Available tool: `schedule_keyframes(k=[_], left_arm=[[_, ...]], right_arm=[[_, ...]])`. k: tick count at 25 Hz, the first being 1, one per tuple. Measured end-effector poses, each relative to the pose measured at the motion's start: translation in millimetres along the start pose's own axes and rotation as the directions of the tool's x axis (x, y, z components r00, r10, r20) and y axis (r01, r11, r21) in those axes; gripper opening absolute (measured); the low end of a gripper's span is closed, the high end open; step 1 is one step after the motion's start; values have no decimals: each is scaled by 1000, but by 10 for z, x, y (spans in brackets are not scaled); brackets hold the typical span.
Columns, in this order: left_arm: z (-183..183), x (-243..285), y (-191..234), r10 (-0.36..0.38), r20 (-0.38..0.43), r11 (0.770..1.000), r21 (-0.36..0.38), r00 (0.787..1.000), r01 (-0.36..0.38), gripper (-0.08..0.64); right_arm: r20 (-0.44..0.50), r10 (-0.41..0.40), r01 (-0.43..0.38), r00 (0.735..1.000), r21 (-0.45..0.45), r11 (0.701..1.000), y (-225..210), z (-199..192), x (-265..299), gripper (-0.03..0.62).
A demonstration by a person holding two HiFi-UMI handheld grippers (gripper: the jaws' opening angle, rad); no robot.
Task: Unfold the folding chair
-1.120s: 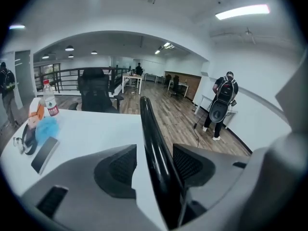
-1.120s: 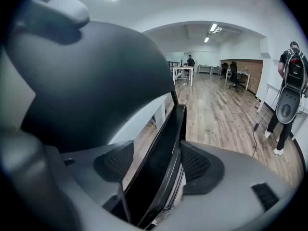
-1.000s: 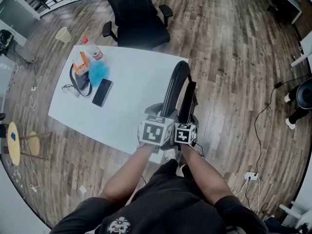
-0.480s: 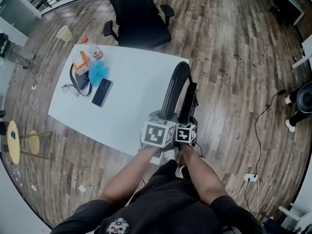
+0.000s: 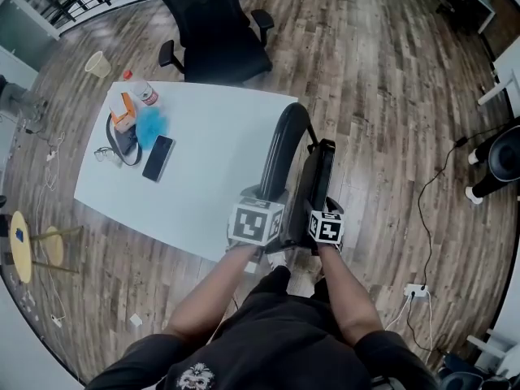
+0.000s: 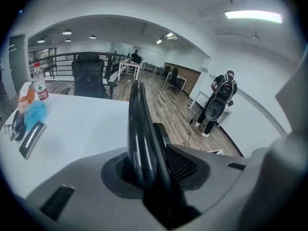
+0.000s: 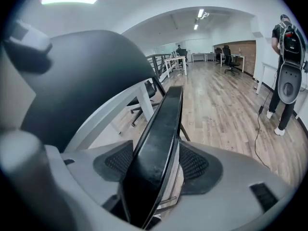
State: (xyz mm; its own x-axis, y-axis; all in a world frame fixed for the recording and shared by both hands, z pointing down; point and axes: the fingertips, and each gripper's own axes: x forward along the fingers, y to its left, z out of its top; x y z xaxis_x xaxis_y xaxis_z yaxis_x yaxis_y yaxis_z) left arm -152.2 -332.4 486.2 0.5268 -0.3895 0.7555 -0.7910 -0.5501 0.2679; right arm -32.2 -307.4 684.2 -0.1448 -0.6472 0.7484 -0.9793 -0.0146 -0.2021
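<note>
Black folding chair (image 5: 283,157) | left gripper (image 6: 150,174) pinches backrest (image 6: 137,119) | right gripper (image 7: 153,174) pinches seat (image 7: 163,129), swung outward

A table (image 5: 211,161) is standing on the wood floor (image 5: 390,96), bearing a bottle (image 5: 143,90), an orange box (image 5: 123,108), a blue puff (image 5: 149,125) and a phone (image 5: 157,158) toward its far left corner. An office chair (image 5: 213,31) is sitting at its far side, a cup (image 5: 99,63) is resting on the floor nearby, and a person (image 6: 219,100) is standing well apart.
</note>
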Motion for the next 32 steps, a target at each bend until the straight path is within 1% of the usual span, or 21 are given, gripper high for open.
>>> schedule_keyframes(k=[2, 4, 6, 8, 10, 13, 15, 18, 21, 25, 28, 31, 32], left_arm=[[-71, 29, 51, 33, -16, 999, 2, 999, -33, 135], [-118, 91, 127, 66, -26, 998, -2, 998, -66, 135], [-188, 203, 138, 76, -37, 997, -13, 996, -77, 135], [-242, 273, 95, 80, -49, 997, -14, 996, -80, 135], [-284, 349, 32, 83, -64, 996, -8, 994, -84, 137], [-289, 467, -92, 110, -79, 994, 7, 991, -110, 136], [-344, 587, -194, 119, -96, 993, 15, 988, -118, 137], [-453, 779, -343, 117, -116, 993, 26, 986, -114, 138], [-536, 928, -431, 119, -127, 993, 33, 985, -116, 146], [-620, 1112, -488, 135, -140, 990, 54, 981, -128, 156], [-648, 1263, -608, 142, -136, 989, 56, 980, -136, 158], [-720, 1453, -774, 137, -138, 990, 53, 981, -131, 158], [-741, 1521, -827, 136, -137, 990, 52, 981, -130, 158]], right_arm=[[0, 25, -25, 1000, -1, 1000, -281, -95, -120, 302], [6, 74, -74, 997, 14, 997, -570, -154, -187, 301], [15, 131, -131, 991, 69, 989, -876, -221, -244, 301], [29, 183, -185, 983, 132, 974, -1117, -313, -288, 302], [49, 216, -222, 975, 188, 957, -1320, -368, -291, 302], [81, 217, -231, 973, 277, 933, -1724, -454, -258, 302], [98, 210, -230, 973, 326, 917, -2034, -580, -239, 305], [91, 216, -234, 972, 335, 912, -2436, -808, -224, 305], [81, 251, -264, 965, 328, 907, -2758, -950, -199, 305], [77, 279, -288, 957, 362, 887, -3190, -1183, -113, 304], [101, 295, -309, 950, 431, 848, -3565, -1393, -18, 304], [142, 277, -310, 950, 508, 804, -3954, -1643, 101, 304], [150, 268, -307, 952, 522, 796, -4086, -1723, 149, 304]])
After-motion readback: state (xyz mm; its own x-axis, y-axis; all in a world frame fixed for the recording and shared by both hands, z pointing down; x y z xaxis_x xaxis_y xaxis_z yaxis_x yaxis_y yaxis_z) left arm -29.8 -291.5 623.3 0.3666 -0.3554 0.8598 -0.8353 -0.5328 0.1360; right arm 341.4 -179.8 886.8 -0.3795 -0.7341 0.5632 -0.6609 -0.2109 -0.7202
